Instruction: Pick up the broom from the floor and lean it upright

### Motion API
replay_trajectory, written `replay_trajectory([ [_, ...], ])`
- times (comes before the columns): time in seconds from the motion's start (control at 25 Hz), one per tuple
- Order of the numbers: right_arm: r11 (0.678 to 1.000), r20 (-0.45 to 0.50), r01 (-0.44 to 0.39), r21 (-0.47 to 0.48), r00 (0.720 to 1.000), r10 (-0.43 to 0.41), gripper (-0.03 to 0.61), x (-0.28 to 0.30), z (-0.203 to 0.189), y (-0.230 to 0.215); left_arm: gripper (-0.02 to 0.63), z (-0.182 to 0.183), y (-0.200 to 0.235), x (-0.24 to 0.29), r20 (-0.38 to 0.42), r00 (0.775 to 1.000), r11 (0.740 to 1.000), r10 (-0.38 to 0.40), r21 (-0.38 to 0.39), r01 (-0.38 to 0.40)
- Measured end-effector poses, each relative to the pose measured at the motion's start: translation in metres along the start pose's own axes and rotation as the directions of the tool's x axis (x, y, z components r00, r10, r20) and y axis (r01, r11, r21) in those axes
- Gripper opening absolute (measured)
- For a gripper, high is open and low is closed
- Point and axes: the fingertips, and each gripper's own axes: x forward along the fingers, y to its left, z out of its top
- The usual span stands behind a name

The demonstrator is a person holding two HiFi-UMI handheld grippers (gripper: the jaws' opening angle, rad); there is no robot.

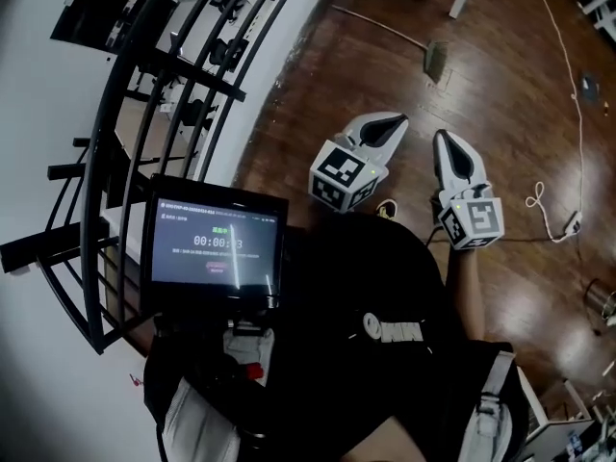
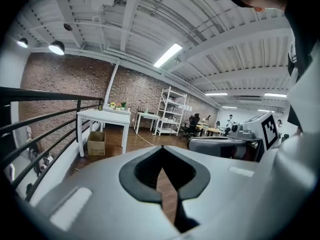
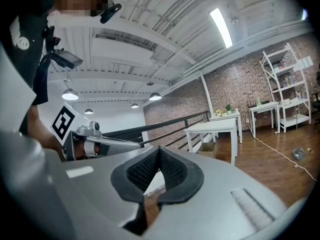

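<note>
In the head view a black railing [image 1: 144, 114] curves along the 9 o'clock side; a lit screen [image 1: 216, 243] sits in front of the person's chest at 8 o'clock. The left gripper [image 1: 390, 123] is held level over the wooden floor [image 1: 318, 85], its jaws clenched on nothing, pads meeting tip to tip in its own view [image 2: 162, 156]. The broom [image 1: 436, 61] lies flat on the floor at 1 o'clock from that gripper, well apart from it, with its thin handle running off toward 10 o'clock. The right gripper [image 1: 449, 142] hangs just beside the left, the broom's head near its 12 o'clock; its jaws are likewise pressed together and empty [image 3: 159, 153]. A white cable [image 1: 577, 114] trails at 3 o'clock.

The task looks to be at its very start: nothing is grasped and the approach has not begun. The next move probably calls for stepping toward the broom, spreading one pair of jaws, lowering to the handle and closing across it; the railing seems a likely support to lean it against.
</note>
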Motion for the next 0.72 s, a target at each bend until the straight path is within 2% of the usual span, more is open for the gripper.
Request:
replay_trajectory([
  [0.16,0.999,0.005,-0.036,-0.016,0.999,0.036,0.005,0.017,0.012,-0.009,0.017,0.004,0.012,0.001,-0.015,0.999,0.999,0.042,0.001,-0.042],
  [0.48,0.997,0.004,-0.078,-0.001,0.997,0.078,0.004,0.038,0.002,-0.081,0.017,-0.007,0.025,0.064,-0.032,0.995,0.995,0.1,-0.018,-0.1],
  [0.72,0.996,-0.048,-0.091,0.007,0.995,0.091,0.004,0.105,-0.001,-0.114,0.017,-0.002,0.087,0.11,-0.042,0.993,0.992,0.111,-0.059,-0.114],
])
